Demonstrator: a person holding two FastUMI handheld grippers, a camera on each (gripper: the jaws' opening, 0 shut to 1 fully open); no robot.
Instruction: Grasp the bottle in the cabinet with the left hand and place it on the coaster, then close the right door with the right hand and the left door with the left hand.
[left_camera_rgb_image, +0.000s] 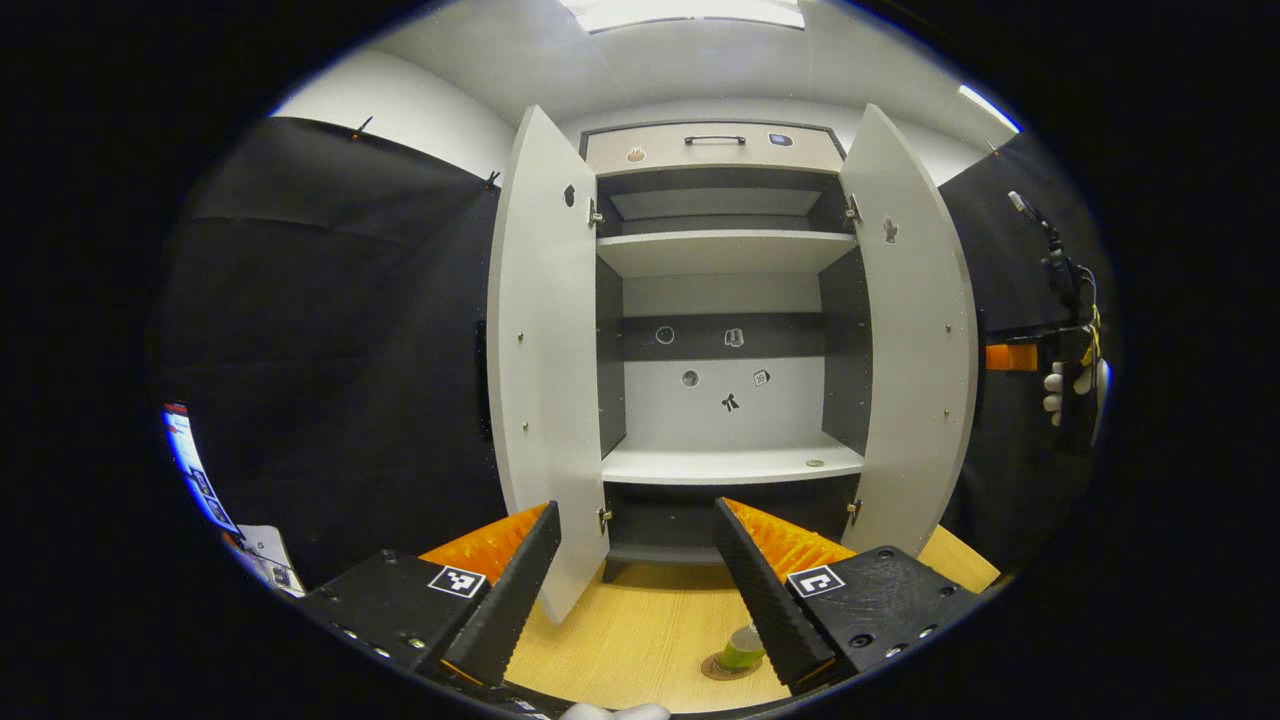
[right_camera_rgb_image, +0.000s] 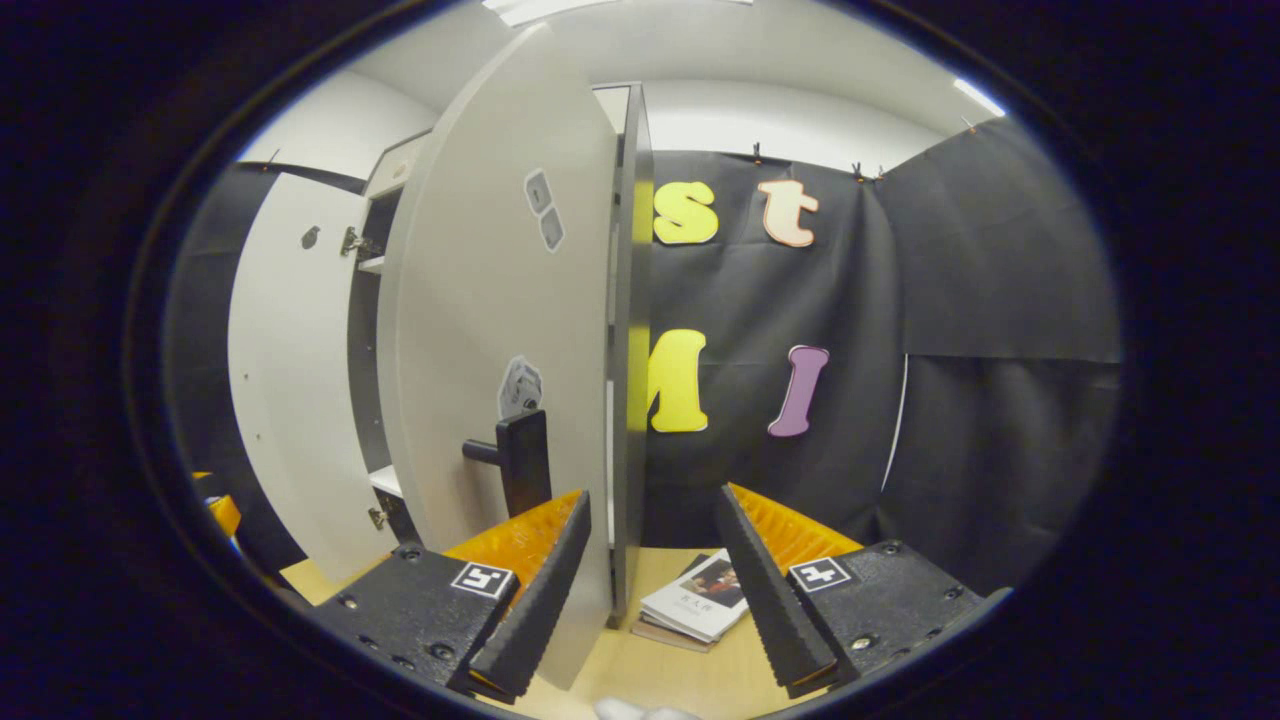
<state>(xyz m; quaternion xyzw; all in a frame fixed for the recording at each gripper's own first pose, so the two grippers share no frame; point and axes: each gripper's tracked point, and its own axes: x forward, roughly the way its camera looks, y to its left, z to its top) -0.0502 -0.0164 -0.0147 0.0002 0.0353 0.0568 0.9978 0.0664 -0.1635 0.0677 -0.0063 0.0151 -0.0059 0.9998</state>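
Observation:
The white cabinet stands with both doors swung wide, the left door and the right door. Low on the table, a small bottle of green liquid stands on a round coaster, partly hidden behind one finger. My left gripper hangs open in front of the cabinet, above and behind the bottle, with nothing in it. In the right gripper view, my right gripper is open at the free edge of the right door, beside its black handle. The right gripper also appears far right, held by a gloved hand.
The shelves hold nothing large; a small disc lies on the middle shelf. A stack of booklets lies on the wooden table past the right door. Black cloth walls close in both sides. The left door shows beyond.

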